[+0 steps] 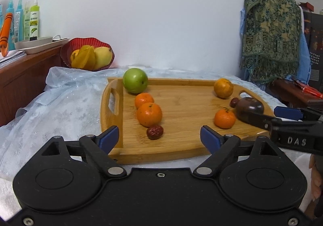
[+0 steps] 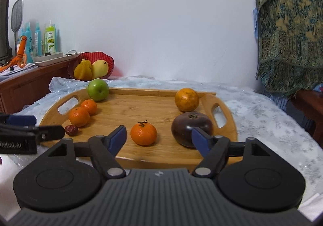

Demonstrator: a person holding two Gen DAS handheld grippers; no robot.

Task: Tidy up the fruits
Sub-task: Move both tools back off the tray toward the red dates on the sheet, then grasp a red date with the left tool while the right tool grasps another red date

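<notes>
**Both grippers open and empty at the tray's near edge**

Your left gripper (image 1: 159, 139) hangs over the near edge of the wooden tray (image 1: 181, 145) with its jaws spread wide and nothing between them. A red jujube (image 1: 154, 132) lies on the tray just beyond its fingertips, toward the left one. Behind the jujube, two mandarins (image 1: 149, 114) sit touching each other, and a green apple (image 1: 135, 80) stands at the tray's far left corner.

Your right gripper (image 2: 159, 138) is also wide open and grips nothing. A stemmed mandarin (image 2: 143, 133) rests on the tray just ahead of its gap, free of both pads. The dark purple fruit (image 2: 189, 128) sits by the right handle, partly behind the right blue fingertip (image 2: 199, 141); you cannot tell from this view whether they touch. A yellow-orange citrus (image 2: 187, 99) stands at the far right corner, near the purple fruit. A second jujube (image 1: 234, 102) lies just beside the purple fruit, seen from the left wrist.

The tray lies on a pale plastic sheet (image 2: 262, 117). Off its far left corner, a red bowl (image 2: 105, 58) holds a starfruit (image 2: 82, 69) and a yellow mango (image 2: 100, 68).
</notes>
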